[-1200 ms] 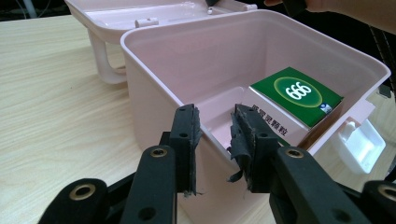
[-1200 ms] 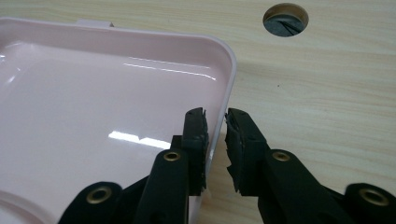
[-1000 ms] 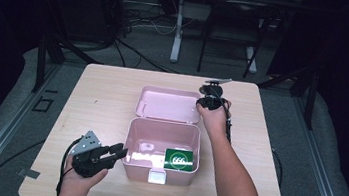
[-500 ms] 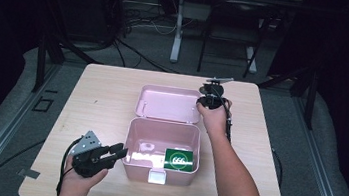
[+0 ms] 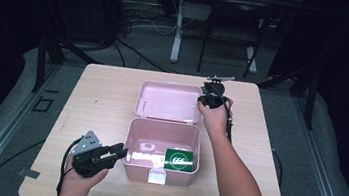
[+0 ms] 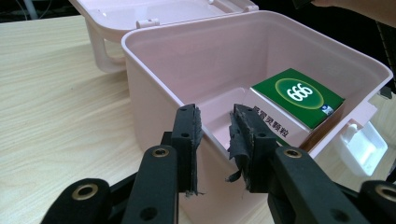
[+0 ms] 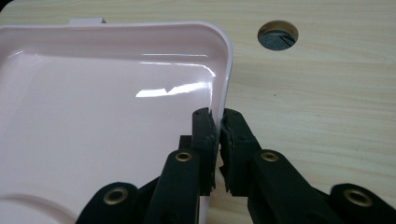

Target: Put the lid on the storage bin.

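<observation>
The pink box stands open at the near middle of the desk, its lid laid back flat behind it. The right gripper has just been closing — its fingers now pinch the lid's right rim between them. The left gripper holds its fingers slightly apart around the box's left wall, not pressing it. A green carton lies inside the box.
</observation>
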`<state>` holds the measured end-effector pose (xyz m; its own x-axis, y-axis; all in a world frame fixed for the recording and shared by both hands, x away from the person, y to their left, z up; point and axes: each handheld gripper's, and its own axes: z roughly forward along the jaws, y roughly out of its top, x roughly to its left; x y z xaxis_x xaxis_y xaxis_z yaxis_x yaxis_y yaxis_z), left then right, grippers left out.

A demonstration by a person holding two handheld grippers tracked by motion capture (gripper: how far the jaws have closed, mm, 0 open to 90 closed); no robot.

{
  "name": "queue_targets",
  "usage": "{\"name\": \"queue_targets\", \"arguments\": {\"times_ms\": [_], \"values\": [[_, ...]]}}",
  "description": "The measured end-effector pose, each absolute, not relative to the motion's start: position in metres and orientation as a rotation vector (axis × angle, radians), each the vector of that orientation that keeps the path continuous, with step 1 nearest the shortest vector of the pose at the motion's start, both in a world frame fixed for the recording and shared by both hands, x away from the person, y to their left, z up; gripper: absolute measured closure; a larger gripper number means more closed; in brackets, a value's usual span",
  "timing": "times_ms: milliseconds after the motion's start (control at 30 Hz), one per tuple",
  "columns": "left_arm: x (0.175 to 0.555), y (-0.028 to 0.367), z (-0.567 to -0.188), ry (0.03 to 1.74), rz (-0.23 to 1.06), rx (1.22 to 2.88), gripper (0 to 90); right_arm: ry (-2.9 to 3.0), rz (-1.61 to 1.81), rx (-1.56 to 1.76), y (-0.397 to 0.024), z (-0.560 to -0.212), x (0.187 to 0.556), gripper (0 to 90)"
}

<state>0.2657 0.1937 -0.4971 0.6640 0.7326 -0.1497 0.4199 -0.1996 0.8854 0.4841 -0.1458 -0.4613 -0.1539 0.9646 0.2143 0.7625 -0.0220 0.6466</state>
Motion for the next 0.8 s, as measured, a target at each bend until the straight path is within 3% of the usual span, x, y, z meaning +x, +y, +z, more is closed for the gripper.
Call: {"name": "queue_targets", "arguments": {"times_ms": [800], "values": [[0.266, 0.193, -0.498, 0.915, 0.373, 1.824, 71.2, 1.910, 1.066, 1.676, -0.150, -0.431, 0.462, 86.8]]}}
